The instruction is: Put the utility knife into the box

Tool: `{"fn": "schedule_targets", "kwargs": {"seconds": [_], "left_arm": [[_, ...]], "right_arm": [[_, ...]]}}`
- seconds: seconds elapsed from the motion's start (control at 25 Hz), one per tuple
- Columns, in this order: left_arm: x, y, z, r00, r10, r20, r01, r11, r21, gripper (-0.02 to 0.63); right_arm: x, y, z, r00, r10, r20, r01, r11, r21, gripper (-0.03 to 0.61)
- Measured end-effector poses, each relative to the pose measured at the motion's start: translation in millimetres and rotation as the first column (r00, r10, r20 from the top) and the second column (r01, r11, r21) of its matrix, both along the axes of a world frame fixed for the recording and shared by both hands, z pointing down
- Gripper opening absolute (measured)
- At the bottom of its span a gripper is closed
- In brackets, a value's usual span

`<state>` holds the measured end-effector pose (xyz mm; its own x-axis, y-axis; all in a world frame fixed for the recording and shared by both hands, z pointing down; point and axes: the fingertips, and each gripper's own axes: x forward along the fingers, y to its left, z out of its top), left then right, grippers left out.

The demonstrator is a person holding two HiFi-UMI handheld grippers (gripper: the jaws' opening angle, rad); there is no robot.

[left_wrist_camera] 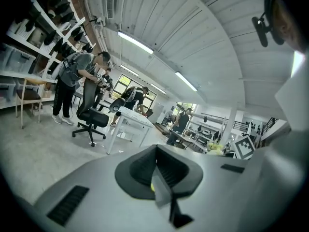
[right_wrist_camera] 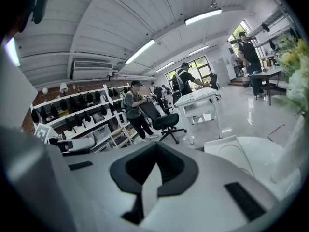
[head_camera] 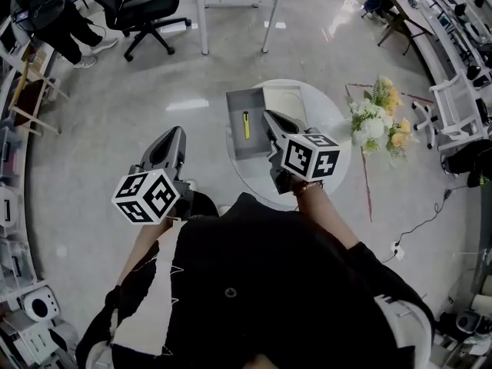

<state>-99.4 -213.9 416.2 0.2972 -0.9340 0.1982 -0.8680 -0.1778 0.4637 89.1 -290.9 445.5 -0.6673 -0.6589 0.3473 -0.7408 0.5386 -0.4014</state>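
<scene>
The yellow utility knife (head_camera: 246, 124) lies lengthwise inside the open grey box (head_camera: 237, 143) on the round white table (head_camera: 329, 118). The box's white lid (head_camera: 286, 101) rests beside it on the right. My right gripper (head_camera: 270, 118) hovers at the box's right edge, near the knife, jaws shut and holding nothing. My left gripper (head_camera: 172, 135) hangs over the floor left of the table, also shut and empty. In the left gripper view (left_wrist_camera: 157, 170) and the right gripper view (right_wrist_camera: 155, 170) the jaws meet, and both cameras look out across the room.
A bunch of yellow and white flowers (head_camera: 377, 121) stands by the table's right side. A black office chair (head_camera: 142, 10) and a white desk (head_camera: 231, 6) are farther off. People work at shelves and benches around the room (right_wrist_camera: 135, 108).
</scene>
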Motion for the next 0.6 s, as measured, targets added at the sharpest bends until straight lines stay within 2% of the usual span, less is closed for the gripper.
{"fn": "schedule_targets", "kwargs": {"seconds": [0.6], "left_arm": [[-6.2,-3.1,-0.5,1.0,0.001,-0.006,-0.001,1.0,0.001,0.012]], "right_arm": [[-4.6,-2.0,3.8,0.999,-0.001,-0.032,0.001,1.0,-0.003,0.005]]}}
